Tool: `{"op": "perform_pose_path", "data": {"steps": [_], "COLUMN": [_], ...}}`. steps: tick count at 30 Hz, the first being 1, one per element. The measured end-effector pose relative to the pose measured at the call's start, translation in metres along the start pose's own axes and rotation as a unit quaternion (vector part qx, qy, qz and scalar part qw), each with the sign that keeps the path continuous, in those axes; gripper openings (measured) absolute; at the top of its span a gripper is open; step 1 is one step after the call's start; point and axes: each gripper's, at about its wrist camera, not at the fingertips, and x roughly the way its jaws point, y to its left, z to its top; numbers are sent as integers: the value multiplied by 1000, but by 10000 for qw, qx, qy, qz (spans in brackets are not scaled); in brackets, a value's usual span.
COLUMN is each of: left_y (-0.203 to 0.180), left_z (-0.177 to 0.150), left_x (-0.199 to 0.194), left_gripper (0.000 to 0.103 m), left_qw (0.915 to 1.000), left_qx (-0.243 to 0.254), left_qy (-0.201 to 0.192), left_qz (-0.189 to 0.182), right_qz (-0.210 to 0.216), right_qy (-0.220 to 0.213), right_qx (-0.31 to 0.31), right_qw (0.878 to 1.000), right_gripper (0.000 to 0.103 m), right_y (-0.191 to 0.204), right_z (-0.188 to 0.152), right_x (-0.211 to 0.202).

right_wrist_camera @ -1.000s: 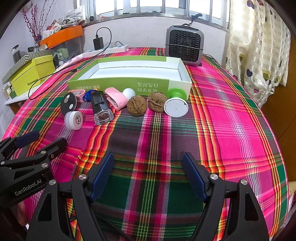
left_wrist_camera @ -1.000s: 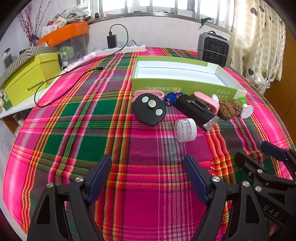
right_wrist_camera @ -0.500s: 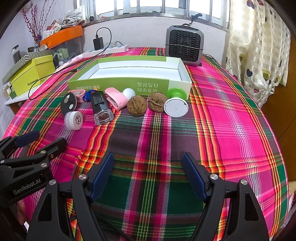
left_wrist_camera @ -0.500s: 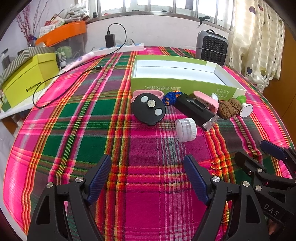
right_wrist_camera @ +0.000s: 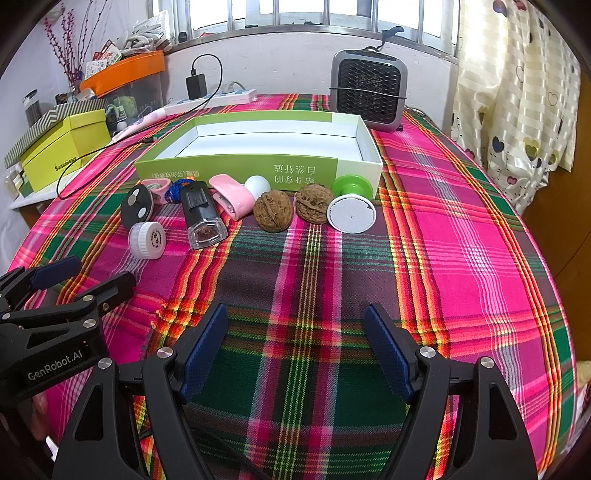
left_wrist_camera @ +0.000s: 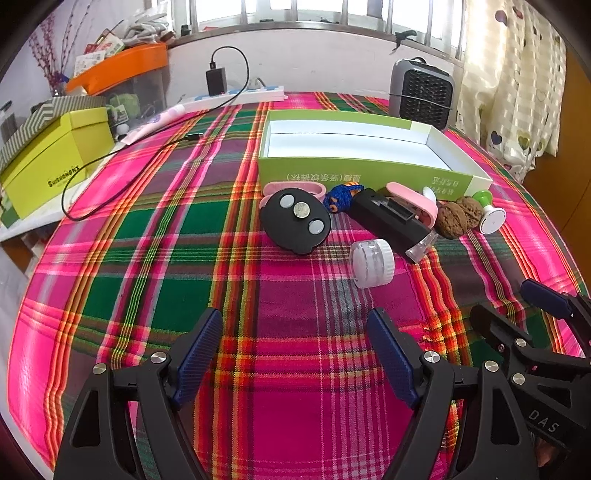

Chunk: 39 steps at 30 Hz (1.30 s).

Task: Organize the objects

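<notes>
A counter draped in a pink, green and orange plaid cloth [right_wrist_camera: 443,229] fills the room's foreground, and at twelve o'clock a barred window [right_wrist_camera: 295,14] pours daylight over a white plastered wall [right_wrist_camera: 280,70]. At two o'clock hangs a cream curtain printed with hearts [right_wrist_camera: 517,96], with a brown wooden panel [right_wrist_camera: 569,206] beside it at three o'clock. A grey box-shaped fan heater [right_wrist_camera: 369,92] stands at one o'clock by the wall, a white power strip with a black charger [right_wrist_camera: 218,96] lies at eleven o'clock, and at ten o'clock sit a yellow-green cardboard box [right_wrist_camera: 62,153] and an orange-lidded clear bin [right_wrist_camera: 125,81].
</notes>
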Motion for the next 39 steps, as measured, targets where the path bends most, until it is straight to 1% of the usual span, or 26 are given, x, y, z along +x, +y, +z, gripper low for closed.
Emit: {"op": "perform_pose_path", "data": {"steps": [7, 10, 14, 18, 23, 27, 32, 36, 39], "left_y": [4, 9, 18, 31, 38, 39, 39, 36, 34], "left_z": [5, 7, 13, 22, 31, 36, 41, 45, 48], "left_x": [2, 2, 5, 10, 15, 18, 23, 27, 30], "left_gripper": [80, 79, 79, 79, 79, 79, 79, 79, 79], "left_qw": [9999, 9999, 9997, 9993, 9987, 9991, 9987, 9987, 9988], "left_qx": [73, 20, -92, -228, -271, -239, -226, -154, -110], "left_qy": [32, 33, 19, 34, 48, 24, 87, 115, 139], "left_qz": [-80, -142, -230, -283, -436, -360, -444, -465, -456], "right_qz": [30, 72, 135, 6, -8, 2, 79, -10, 79], "right_qy": [2, 5, 16, 20, 69, 80, 173, 169, 233], "right_qx": [-5, -3, 200, 199, 287, 293, 396, 348, 418], "right_qw": [10000, 10000, 9997, 9998, 9996, 9995, 9990, 9993, 9988], "right_gripper": [77, 77, 77, 77, 77, 77, 77, 77, 77], "right_y": [-3, -4, -13, -21, -32, -38, -47, -50, -53], "right_z": [2, 2, 7, 13, 20, 24, 30, 37, 41], "right_x": [3, 3, 4, 7, 11, 13, 17, 21, 25]}}
